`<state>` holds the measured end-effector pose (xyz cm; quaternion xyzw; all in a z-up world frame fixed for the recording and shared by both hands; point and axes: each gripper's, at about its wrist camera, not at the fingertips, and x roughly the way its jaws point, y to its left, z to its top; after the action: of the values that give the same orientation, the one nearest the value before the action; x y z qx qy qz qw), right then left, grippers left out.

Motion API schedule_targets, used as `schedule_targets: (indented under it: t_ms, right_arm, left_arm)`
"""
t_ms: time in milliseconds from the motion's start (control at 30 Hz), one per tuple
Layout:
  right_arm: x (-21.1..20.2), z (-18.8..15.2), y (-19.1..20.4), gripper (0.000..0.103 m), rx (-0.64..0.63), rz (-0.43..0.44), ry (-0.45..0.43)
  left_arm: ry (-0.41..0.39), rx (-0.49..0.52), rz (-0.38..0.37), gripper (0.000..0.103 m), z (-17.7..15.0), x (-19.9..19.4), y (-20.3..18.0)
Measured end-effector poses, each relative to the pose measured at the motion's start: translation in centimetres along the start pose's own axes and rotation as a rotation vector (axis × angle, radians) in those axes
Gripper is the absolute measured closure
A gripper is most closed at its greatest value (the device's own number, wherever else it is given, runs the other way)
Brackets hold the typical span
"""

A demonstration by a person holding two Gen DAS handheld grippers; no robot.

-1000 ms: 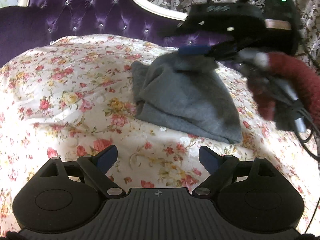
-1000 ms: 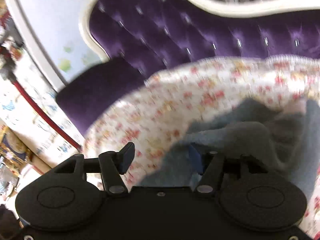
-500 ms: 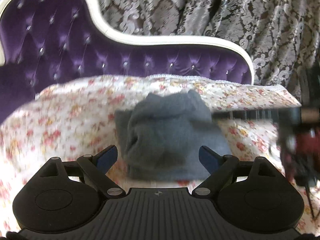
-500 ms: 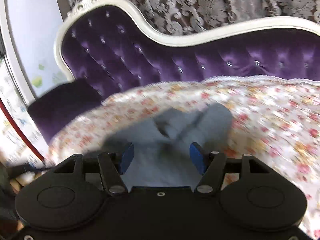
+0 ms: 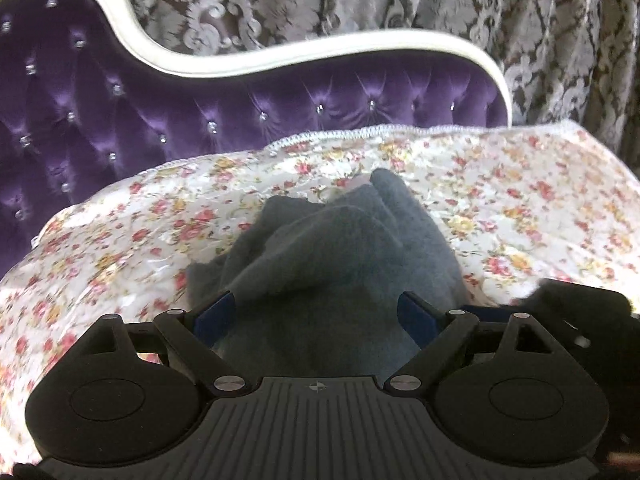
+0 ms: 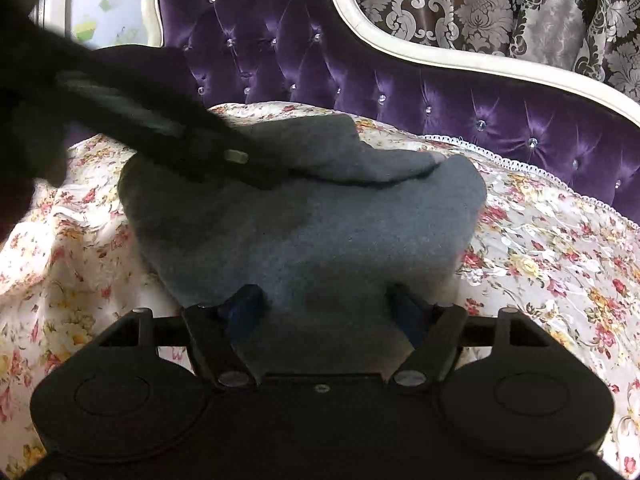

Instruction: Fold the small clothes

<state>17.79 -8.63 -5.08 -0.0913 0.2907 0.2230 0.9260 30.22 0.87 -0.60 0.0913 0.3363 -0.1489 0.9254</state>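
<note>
A grey knit garment (image 5: 340, 248) lies folded in a thick bundle on the floral sheet (image 5: 520, 208). My left gripper (image 5: 314, 312) hovers open over its near edge, with cloth below the blue pads but not pinched. My right gripper (image 6: 326, 306) comes at the same garment (image 6: 304, 216) from the other side. Its jaws are opening, and the cloth lies between the fingers without being squeezed. The left gripper (image 6: 248, 168) crosses the right wrist view as a dark blurred bar over the garment's upper left. The right gripper's dark body (image 5: 576, 312) shows beside the garment's right edge.
The sheet covers the seat of a purple tufted sofa (image 6: 440, 92) with a white curved frame (image 5: 280, 56). A patterned curtain (image 5: 480, 20) hangs behind it. Bare floral sheet (image 6: 560, 260) spreads right of the garment.
The right gripper has let the lifted fold drop, its jaws have widened, and it has sunk towards the garment. The left gripper has swung across and closed in over the near edge.
</note>
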Motion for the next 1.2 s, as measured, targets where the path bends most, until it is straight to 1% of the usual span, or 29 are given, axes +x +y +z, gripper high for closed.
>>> schedule_targets:
  t_ms: [100,167,267,333,400,467,533,600,733,833,900,933,967,1067,1200]
  right_arm:
    - [-0.2,0.1,-0.8,0.027,0.035,0.023,-0.004]
    - [-0.4,0.2,-1.2,0.027,0.047,0.032,-0.005]
    - [-0.6,0.3,-1.5,0.027,0.054,0.037,-0.011]
    - [-1.0,0.3,-1.7,0.027,0.067,0.043,-0.02]
    - [-1.5,0.4,-2.1,0.028,0.084,0.047,-0.036]
    - [-1.9,0.7,-2.6,0.028,0.101,0.044,-0.051]
    - [-2.3,0.9,-2.9,0.028,0.114,0.041,-0.067]
    - [-2.7,1.3,-3.1,0.028,0.127,0.036,-0.084]
    - [-2.8,2.0,-3.1,0.028,0.127,0.035,-0.098]
    - [-2.0,2.2,-3.0,0.028,0.126,0.027,-0.081]
    - [-0.9,1.9,-3.2,0.028,0.142,0.006,-0.033]
    - [0.0,1.6,-3.5,0.028,0.155,-0.015,0.014]
    - [0.5,1.1,-3.8,0.028,0.175,-0.019,0.042]
    - [0.7,0.5,-5.0,0.027,0.255,0.007,0.059]
    - [0.6,0.3,-5.4,0.023,0.258,-0.007,0.071]
  left_arm:
    - [0.029,-0.006,0.032,0.014,1.1,2.5,0.4]
    - [0.03,-0.034,0.078,0.014,1.8,4.0,1.6]
    - [0.063,-0.16,0.177,0.015,2.5,6.2,5.3]
    - [0.092,-0.204,0.219,0.015,2.4,7.0,7.4]
    - [0.102,-0.204,0.263,0.015,1.8,6.9,8.7]
    - [0.098,-0.189,0.283,0.015,1.3,6.3,9.5]
    - [0.095,-0.203,0.269,0.015,0.6,5.3,10.3]
    - [0.072,-0.228,0.245,0.015,0.0,3.8,10.9]
    - [0.005,-0.262,0.199,0.015,-0.7,0.6,10.6]
    - [-0.024,-0.25,0.151,0.014,-0.9,-0.2,9.7]
    - [0.0,-0.229,0.128,0.014,-1.5,-0.2,9.1]
    - [0.018,-0.224,0.124,0.014,-2.0,-0.2,9.0]
    - [0.036,-0.22,0.116,0.014,-2.4,-0.2,8.8]
    - [0.059,-0.225,0.087,0.014,-3.8,-0.7,8.6]
    - [0.089,-0.238,0.067,0.014,-4.8,-0.4,8.6]
